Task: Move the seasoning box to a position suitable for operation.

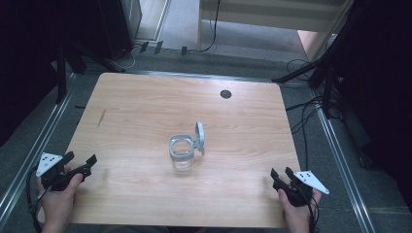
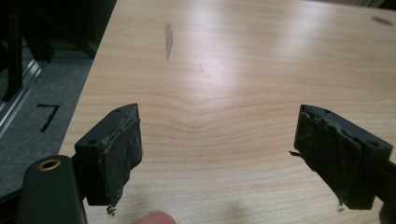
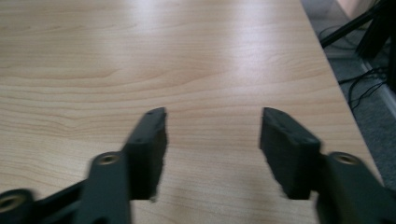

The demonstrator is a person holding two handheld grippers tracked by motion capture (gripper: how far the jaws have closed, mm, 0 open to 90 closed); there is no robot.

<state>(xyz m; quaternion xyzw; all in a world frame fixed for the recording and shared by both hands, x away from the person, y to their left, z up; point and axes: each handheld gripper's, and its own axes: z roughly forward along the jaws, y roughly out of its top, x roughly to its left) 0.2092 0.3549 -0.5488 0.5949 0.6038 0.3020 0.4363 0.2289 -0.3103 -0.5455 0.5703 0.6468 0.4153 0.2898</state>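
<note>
Pale wooden table (image 1: 145, 111) on a grey floor carries a clear glass jar (image 1: 181, 154) near its middle, its grey hinged lid (image 1: 199, 138) flipped up on the right. Left gripper (image 1: 80, 159) sits at the near-left edge, jaws wide apart and empty. Right gripper (image 1: 281, 173) sits at the near-right edge, jaws parted, nothing between them, both well apart from the jar

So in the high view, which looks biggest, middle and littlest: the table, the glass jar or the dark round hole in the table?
1. Table: biggest by far.
2. Glass jar, with its lid flipped open.
3. Dark round hole: littlest, though it sits farther from the camera.
</note>
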